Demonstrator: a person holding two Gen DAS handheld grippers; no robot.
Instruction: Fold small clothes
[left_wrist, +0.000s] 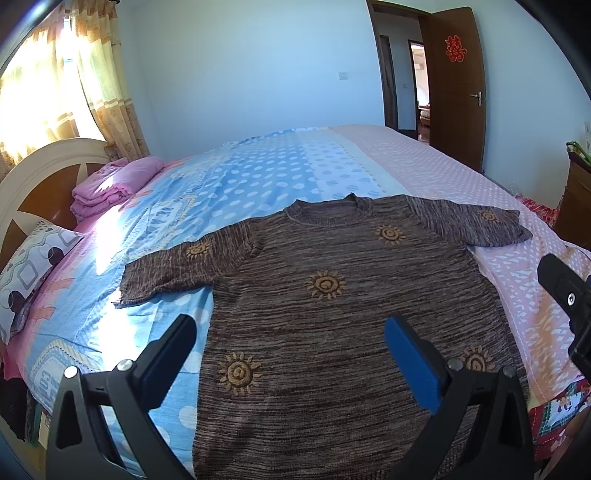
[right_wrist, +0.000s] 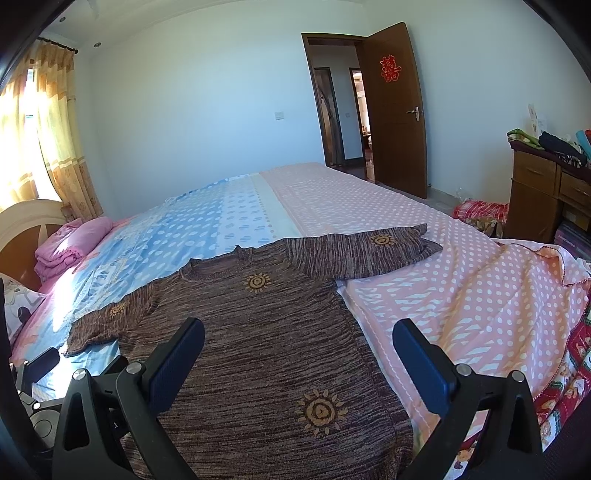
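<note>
Brown sweater (left_wrist: 332, 314) is spread flat across the middle of the frame on the bed (left_wrist: 258, 177), nothing folded yet. Left gripper (left_wrist: 290, 354) and right gripper (right_wrist: 299, 354) both hang above it near the bottom, spread wide and empty. I'd pinch a sleeve (right_wrist: 373, 254) right at the cuff and fold it straight across the chest so nothing bunches.

Polka-dot bed (right_wrist: 424, 266), folded pink blanket (left_wrist: 110, 188), perhaps cluttered wooden dresser (right_wrist: 543, 192)

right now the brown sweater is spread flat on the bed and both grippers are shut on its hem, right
Not quite. The brown sweater is spread flat on the bed, but both wrist views show the left gripper and right gripper open above it, gripping nothing.
</note>
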